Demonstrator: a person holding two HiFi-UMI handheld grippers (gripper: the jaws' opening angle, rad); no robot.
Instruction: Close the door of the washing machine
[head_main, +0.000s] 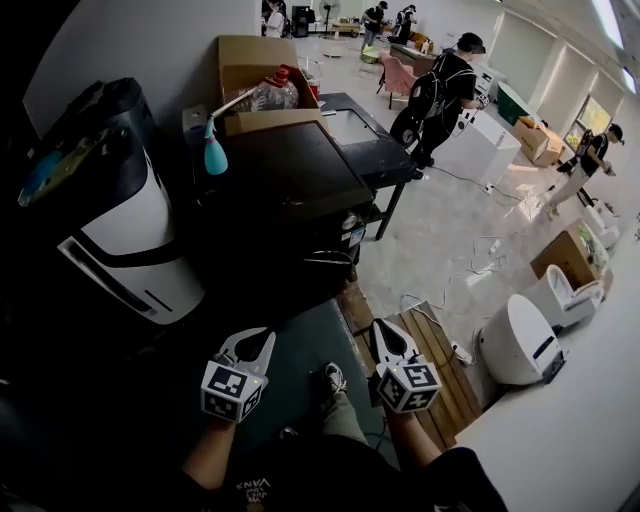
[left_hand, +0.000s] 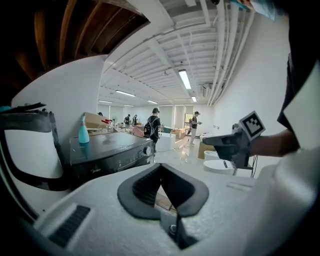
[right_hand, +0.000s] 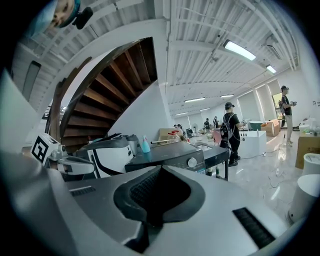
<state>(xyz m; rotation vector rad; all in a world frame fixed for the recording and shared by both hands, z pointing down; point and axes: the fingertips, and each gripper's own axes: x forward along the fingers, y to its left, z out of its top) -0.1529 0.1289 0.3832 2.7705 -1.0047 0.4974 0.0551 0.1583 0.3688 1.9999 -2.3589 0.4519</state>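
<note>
Head view: my left gripper (head_main: 249, 346) and right gripper (head_main: 391, 344) sit low and near, side by side, each with its jaws pressed together on nothing; the black washing machine (head_main: 285, 185) stands further off, up and left of them, well apart from both; a blue spray bottle (head_main: 215, 154) stands on its lid at the left edge, with a cardboard box (head_main: 252, 62) behind; the machine's front is in deep shadow, so I cannot tell how its door hangs.

Left gripper view: my jaws (left_hand: 161, 166) are fully together and empty; the washing machine (left_hand: 107, 152) lies ahead to the left, its control knob (left_hand: 147, 150) at the right end of the panel; the small pale word on that panel looks like "Midea" (left_hand: 95, 170), though it is tiny; my right gripper (left_hand: 235, 142) shows at the right.

Right gripper view: my jaws (right_hand: 160, 170) are likewise together with nothing between them; the washing machine (right_hand: 167, 157) is straight ahead, its front below the panel hidden by my own body.

I judge the door a stiff, hinged thing, light to swing but wanting a firm last press to latch; its face is likely smooth and slippery, so I would push with closed jaws on the rim opposite the hinge, not pinch it.
</note>
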